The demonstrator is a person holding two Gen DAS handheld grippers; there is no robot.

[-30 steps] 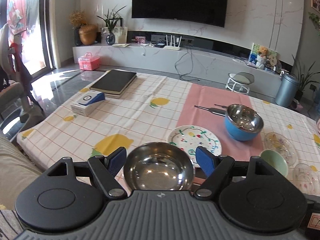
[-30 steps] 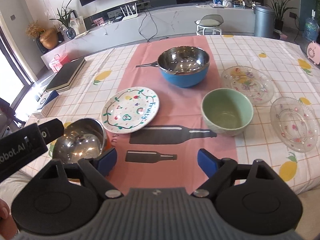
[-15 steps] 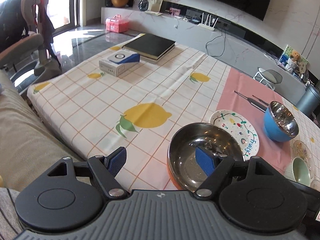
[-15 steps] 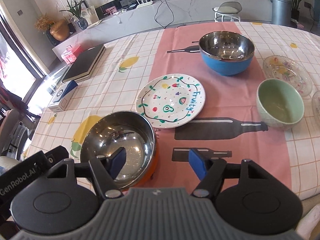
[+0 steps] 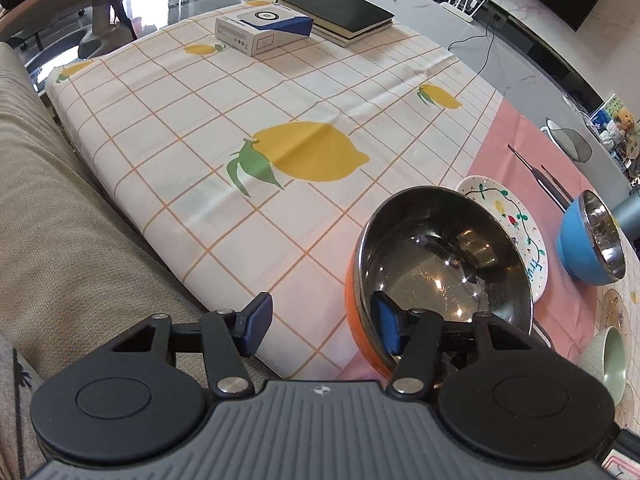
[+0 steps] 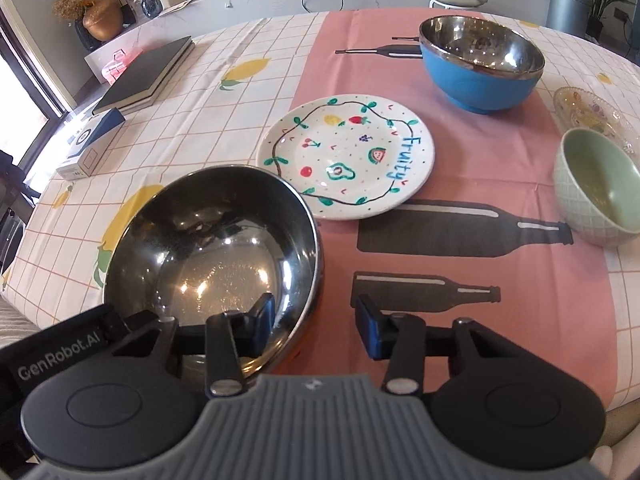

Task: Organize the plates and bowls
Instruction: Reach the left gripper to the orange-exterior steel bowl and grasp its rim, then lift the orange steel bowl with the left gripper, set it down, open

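The orange steel-lined bowl (image 6: 212,256) sits near the table's near edge, where the lemon-print tablecloth (image 5: 248,128) meets the pink runner (image 6: 460,264). The painted "Fruity" plate (image 6: 346,156) lies just beyond it, then the blue steel-lined bowl (image 6: 482,64). A green bowl (image 6: 598,188) and a glass dish (image 6: 588,112) stand towards the right edge; a black book (image 5: 336,14) and a boxed device (image 5: 264,28) occupy the far left corner. Left gripper (image 5: 320,326) and right gripper (image 6: 316,324) both gape wide, each straddling the orange bowl's rim with one finger inside, clamping nothing. Compared with a second ago, both have closed in on that bowl
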